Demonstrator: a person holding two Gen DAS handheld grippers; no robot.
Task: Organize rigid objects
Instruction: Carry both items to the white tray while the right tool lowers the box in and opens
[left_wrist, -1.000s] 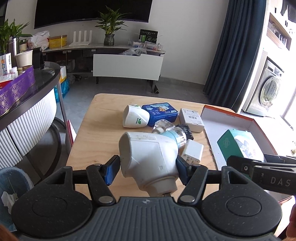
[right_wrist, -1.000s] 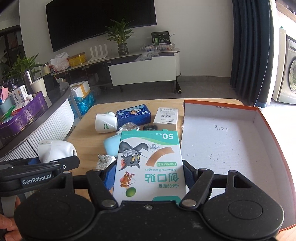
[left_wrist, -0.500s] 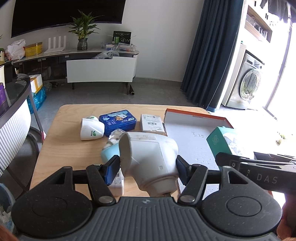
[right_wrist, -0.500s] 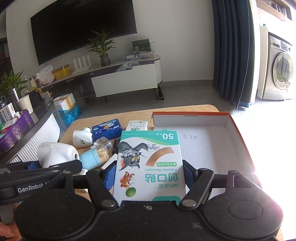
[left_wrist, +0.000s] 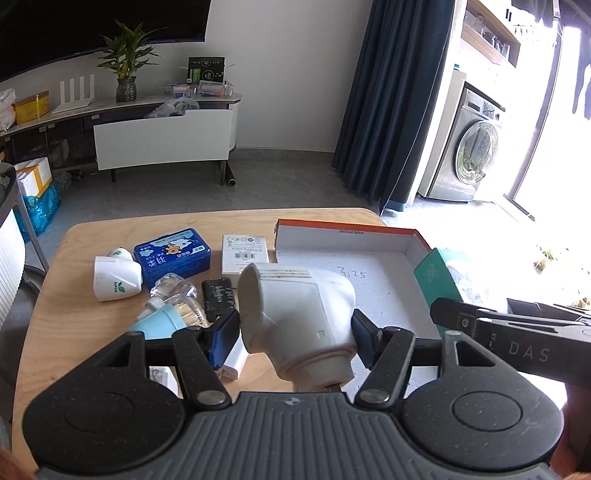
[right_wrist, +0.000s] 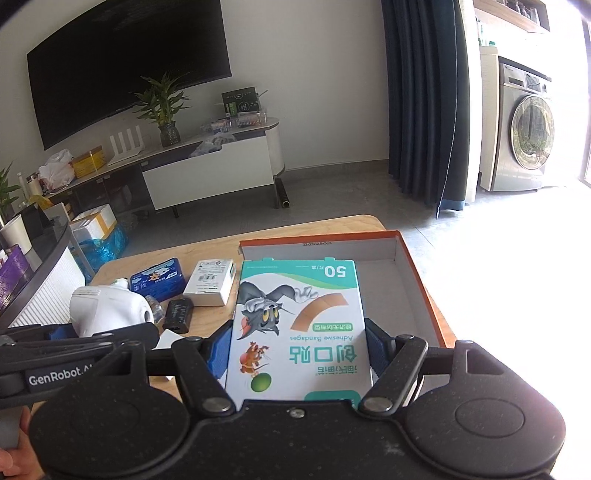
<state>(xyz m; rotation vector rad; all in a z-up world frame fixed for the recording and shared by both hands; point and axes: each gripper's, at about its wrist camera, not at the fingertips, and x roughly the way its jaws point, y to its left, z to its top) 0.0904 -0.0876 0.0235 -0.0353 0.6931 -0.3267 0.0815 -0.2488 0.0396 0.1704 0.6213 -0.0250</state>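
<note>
My left gripper is shut on a white plastic camera-like device, held above the table beside the left edge of the open orange-rimmed box. My right gripper is shut on a bandage box with a cartoon cat, held over the orange-rimmed box. In the right wrist view the left gripper and its white device are at the left. In the left wrist view the bandage box shows at the right.
On the wooden table lie a white cup, a blue tin, a white carton, a black device, a blue-capped jar and a white adapter. A TV bench stands behind.
Both grippers have swung right with their loads. The white device is now beside the orange-rimmed box and the bandage box is over its inside.
</note>
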